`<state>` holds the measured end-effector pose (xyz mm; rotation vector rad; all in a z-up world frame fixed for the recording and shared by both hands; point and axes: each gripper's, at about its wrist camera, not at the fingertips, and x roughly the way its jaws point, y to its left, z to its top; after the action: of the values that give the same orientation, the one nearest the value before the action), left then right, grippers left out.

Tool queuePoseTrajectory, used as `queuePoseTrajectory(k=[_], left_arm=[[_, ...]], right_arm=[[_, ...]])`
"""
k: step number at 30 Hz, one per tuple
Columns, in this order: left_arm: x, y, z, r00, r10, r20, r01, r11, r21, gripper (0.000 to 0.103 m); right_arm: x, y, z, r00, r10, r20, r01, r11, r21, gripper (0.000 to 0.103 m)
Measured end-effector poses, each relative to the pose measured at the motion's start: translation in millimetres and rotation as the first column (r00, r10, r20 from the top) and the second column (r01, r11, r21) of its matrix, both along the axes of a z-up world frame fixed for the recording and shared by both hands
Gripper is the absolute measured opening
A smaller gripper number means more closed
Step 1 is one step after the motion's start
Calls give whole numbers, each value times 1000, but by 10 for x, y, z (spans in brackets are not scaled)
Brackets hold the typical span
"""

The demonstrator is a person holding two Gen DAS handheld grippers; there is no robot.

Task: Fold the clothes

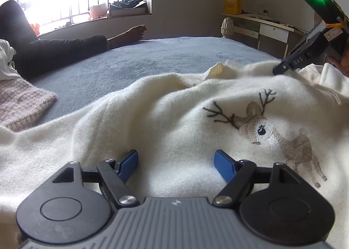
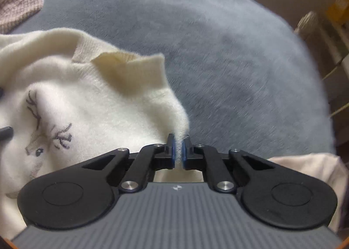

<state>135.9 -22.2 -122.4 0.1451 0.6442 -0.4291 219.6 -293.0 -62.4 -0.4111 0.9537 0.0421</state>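
A cream knit sweater [image 1: 165, 118] with an embroidered deer [image 1: 272, 133] lies rumpled on the grey-blue bed [image 1: 122, 67]. My left gripper [image 1: 176, 161] hovers just over the sweater's body, jaws wide apart, nothing pinched between the blue pads. In the right wrist view the same sweater [image 2: 91, 104] shows its ribbed collar [image 2: 128, 63] and the deer [image 2: 45, 137]. My right gripper [image 2: 178, 150] is shut on a thin fold at the sweater's right edge. From the left wrist view the right gripper [image 1: 281, 70] presses into the sweater's far edge.
A pink knit garment [image 1: 24, 102] lies at the left of the bed. A person's leg in dark trousers [image 1: 56, 50] rests across the far left. A white desk [image 1: 266, 28] stands by the wall. More pale cloth [image 2: 309, 172] lies at the right.
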Motion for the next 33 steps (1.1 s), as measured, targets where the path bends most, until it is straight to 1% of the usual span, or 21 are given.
queuePoseTrajectory(k=[2, 3, 6, 8, 9, 10, 11, 12, 14, 15, 17, 18, 19, 20, 21, 23, 26, 28, 29, 30, 33], left_arm=[[25, 2, -2, 1000, -5, 0, 5, 1000, -11, 78], [40, 3, -6, 1000, -6, -1, 6, 1000, -16, 78], [94, 15, -40, 1000, 1, -6, -1, 1000, -24, 78], [98, 30, -40, 1000, -3, -2, 3, 1000, -30, 78], [95, 40, -35, 1000, -6, 1, 6, 999, -34, 78], [91, 58, -20, 1000, -7, 7, 7, 999, -41, 78], [87, 91, 8, 1000, -5, 16, 6, 998, -56, 78], [82, 125, 36, 1000, -3, 25, 5, 997, -72, 78], [95, 202, 107, 999, 14, 40, -10, 994, -106, 78], [112, 246, 145, 999, 28, 44, -23, 992, -125, 78], [181, 344, 203, 998, 62, 33, -56, 986, -158, 78], [229, 402, 213, 996, 85, 14, -81, 982, -173, 78], [287, 471, 210, 994, 111, -10, -111, 976, -189, 78], [345, 539, 204, 990, 137, -32, -140, 969, -202, 78], [398, 607, 185, 985, 164, -47, -171, 963, -208, 78], [487, 730, 126, 967, 245, -68, -254, 950, -184, 75], [612, 919, 8, 936, 336, -108, -350, 923, -158, 75], [617, 975, 0, 937, 336, -91, -347, 921, -176, 75], [620, 970, 7, 938, 337, -78, -346, 924, -164, 76], [631, 956, 7, 939, 338, -70, -345, 926, -152, 76], [674, 958, 7, 936, 346, -66, -352, 923, -154, 77]], right_arm=[[19, 24, 43, 996, 1, 86, 8, 994, -106, 4], [46, 24, 3, 994, -1, 106, 16, 990, -140, 4], [182, -8, -344, 997, -19, 77, 34, 981, -191, 5], [225, 17, -654, 999, -10, 49, 22, 967, -253, 10], [223, 42, -743, 999, 3, 54, 13, 959, -283, 12], [210, 67, -737, 998, 13, 66, 8, 954, -299, 12], [197, 72, -678, 998, 12, 69, 9, 956, -293, 17], [171, 60, -578, 997, 11, 74, 10, 964, -267, 21], [74, 25, -289, 992, 7, 125, 18, 980, -200, 41], [8, 22, -115, 986, -2, 168, 30, 985, -168, 44], [-125, 43, 216, 970, -13, 243, 35, 996, -83, 46], [-176, 75, 346, 966, -10, 258, 10, 1000, 2, 46], [-196, 127, 437, 969, 1, 247, -28, 994, 107, 45], [-179, 198, 475, 976, 22, 219, -69, 976, 208, 42], [-147, 295, 459, 982, 48, 185, -101, 952, 290, 39], [-21, 554, 286, 989, 102, 108, -136, 910, 390, 22], [211, 942, -30, 983, 183, 1, -159, 851, 501, 13], [409, 1179, -289, 982, 182, -49, -133, 854, 503, 12], [536, 1248, -396, 985, 161, -61, -109, 856, 506, 9], [655, 1286, -453, 988, 141, -56, -92, 853, 514, 7], [978, 1270, -444, 999, 53, -7, -41, 844, 534, 4]])
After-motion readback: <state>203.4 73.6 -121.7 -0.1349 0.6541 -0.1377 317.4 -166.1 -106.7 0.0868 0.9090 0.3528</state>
